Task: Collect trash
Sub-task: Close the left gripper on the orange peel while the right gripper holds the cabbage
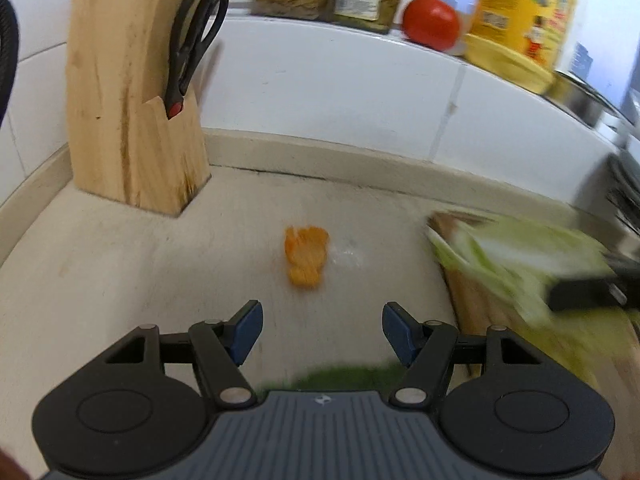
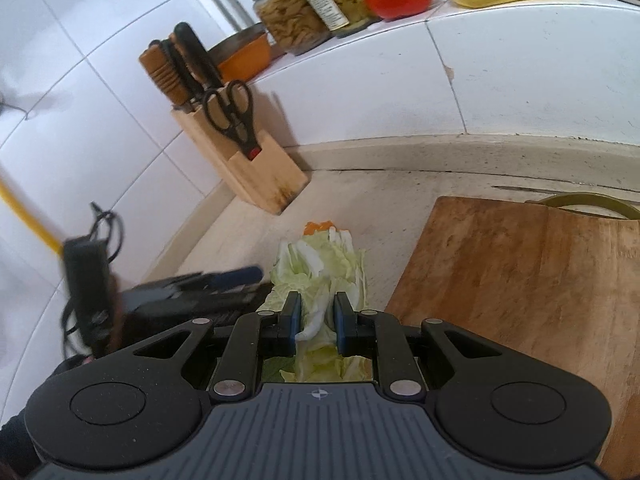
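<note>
R gripper (image 2: 316,316) fingers clamped on cabbage leaves (image 2: 320,264), lifted over bench (image 2: 248,232) just left of cutting board (image 2: 520,280), prob to carry scraps off. L gripper (image 1: 322,330) fingers wide apart, empty, aimed at orange peel (image 1: 306,254). Peel lies on bench ahead of fingers, centred between, not touching. Knife block (image 1: 128,120) far left.

jar label (image 2: 325,7): print there, too small and blurred to read;
yellow bottle (image 1: 520,16): coloured label, wording blurred;
readable text: none
</note>
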